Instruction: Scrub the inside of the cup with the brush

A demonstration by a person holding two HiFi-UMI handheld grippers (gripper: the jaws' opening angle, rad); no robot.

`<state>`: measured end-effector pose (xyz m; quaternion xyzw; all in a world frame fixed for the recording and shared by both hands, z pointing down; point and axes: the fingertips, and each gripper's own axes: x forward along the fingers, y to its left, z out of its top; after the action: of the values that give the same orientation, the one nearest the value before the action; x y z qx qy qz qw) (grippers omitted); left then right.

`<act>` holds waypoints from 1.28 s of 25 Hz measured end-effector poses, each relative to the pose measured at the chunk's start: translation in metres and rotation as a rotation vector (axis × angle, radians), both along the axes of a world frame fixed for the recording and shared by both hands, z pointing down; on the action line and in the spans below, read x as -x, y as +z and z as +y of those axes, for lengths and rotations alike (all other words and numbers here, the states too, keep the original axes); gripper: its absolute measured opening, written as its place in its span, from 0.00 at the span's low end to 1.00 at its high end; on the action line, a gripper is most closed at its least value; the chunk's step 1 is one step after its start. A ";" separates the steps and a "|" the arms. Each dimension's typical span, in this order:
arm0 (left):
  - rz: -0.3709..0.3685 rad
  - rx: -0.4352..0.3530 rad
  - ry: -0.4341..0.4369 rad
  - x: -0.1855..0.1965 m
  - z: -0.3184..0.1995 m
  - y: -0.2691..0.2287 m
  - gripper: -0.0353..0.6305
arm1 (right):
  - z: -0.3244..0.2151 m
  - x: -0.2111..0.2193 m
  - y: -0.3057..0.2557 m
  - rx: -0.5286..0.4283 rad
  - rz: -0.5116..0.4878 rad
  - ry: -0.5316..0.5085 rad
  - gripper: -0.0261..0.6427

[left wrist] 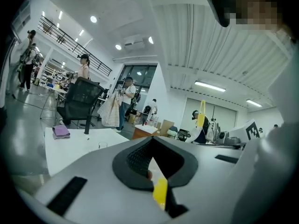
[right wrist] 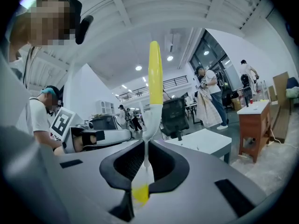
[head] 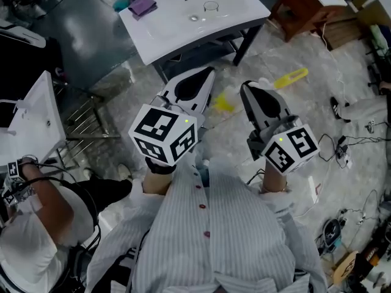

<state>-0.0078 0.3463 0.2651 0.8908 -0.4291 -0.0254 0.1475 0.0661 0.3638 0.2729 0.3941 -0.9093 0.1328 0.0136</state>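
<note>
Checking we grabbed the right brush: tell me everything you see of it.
The brush has a long, rounded yellow end, plastic-looking, then a pale flared section narrowing to a thin stem. The right tool is shut on that stem, the yellow end pointing away from the person. Nothing else touches it; no bristles discernible.

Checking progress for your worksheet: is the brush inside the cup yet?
No, the brush is in the right gripper, while the cup stands apart on the table.
</note>
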 end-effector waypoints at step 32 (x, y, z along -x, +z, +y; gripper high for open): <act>-0.024 0.062 0.039 0.031 -0.249 0.032 0.06 | -0.247 0.017 0.026 0.054 -0.005 0.083 0.12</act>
<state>-0.0389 0.0975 0.2967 0.8941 -0.4142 0.0012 0.1703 0.0488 0.1164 0.2993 0.4308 -0.8882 0.1588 0.0165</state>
